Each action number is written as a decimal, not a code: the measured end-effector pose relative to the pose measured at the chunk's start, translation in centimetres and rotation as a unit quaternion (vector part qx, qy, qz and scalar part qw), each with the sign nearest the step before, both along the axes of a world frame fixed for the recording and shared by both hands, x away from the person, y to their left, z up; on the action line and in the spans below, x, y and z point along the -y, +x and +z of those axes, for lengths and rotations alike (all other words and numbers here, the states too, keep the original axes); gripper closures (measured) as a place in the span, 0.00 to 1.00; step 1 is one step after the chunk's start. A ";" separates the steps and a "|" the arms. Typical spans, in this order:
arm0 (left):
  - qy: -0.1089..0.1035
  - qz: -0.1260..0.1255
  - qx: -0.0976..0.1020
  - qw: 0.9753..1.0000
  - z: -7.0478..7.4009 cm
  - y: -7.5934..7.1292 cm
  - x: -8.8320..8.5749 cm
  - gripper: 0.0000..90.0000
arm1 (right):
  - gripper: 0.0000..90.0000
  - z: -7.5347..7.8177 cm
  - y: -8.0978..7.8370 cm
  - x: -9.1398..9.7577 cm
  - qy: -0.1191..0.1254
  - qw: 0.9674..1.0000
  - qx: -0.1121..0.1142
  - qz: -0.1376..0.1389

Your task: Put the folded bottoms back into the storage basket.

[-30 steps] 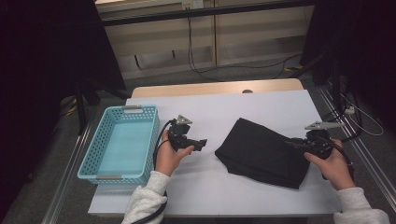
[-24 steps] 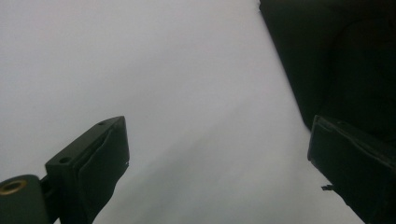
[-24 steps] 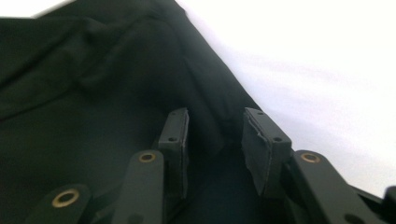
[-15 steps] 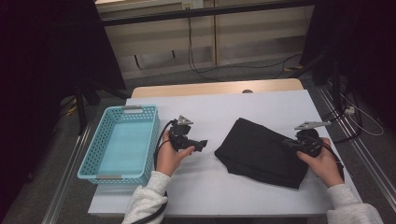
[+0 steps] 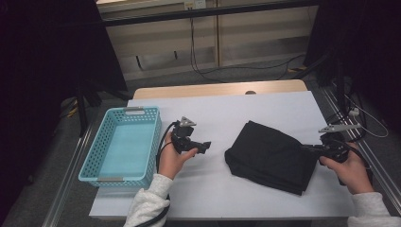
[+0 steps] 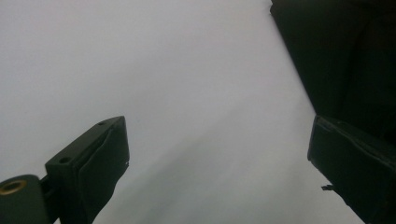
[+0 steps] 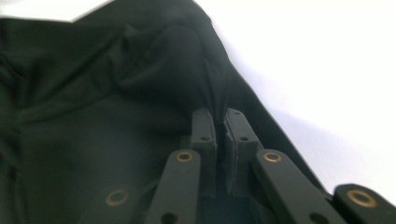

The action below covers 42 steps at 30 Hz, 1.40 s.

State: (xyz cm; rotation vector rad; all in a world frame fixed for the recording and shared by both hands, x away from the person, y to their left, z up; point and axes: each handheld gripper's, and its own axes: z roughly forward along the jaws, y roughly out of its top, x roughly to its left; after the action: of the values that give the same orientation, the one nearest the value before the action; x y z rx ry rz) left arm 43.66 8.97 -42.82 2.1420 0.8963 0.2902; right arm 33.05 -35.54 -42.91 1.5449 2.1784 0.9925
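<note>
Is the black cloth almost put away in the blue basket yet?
Not yet. Done: the black cloth lies folded on the white table. In hand: the right gripper has just closed and pinches the cloth's edge, while the left gripper waits open beside it. Left, probably: lifting the cloth over into the blue basket, which holds nothing so far.

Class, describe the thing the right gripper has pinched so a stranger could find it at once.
Start at the white table. On its right half, away from the blue basket, lies a folded black cloth. It is the only dark, soft thing there, its right edge pinched by the right gripper.
</note>
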 end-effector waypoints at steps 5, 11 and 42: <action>0.006 -0.011 0.000 1.000 -0.1 -0.3 0.5 0.06 | 0.75 -0.5 0.2 -0.7 -0.018 1.000 0.006 0.009; -0.001 -0.026 -0.007 1.000 -0.2 -0.9 1.3 0.06 | 0.53 -0.4 0.4 -1.6 -0.009 0.999 0.032 -0.001; 0.003 -0.082 -0.028 0.996 -2.9 -4.2 6.7 0.67 | 0.28 -0.4 0.5 -2.7 -0.007 0.998 0.064 -0.012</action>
State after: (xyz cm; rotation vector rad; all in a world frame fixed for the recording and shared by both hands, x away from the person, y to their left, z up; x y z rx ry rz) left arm 39.49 2.26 -45.74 2.2241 0.7455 0.1506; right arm 33.56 -32.80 -43.33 1.4559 2.0695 1.0357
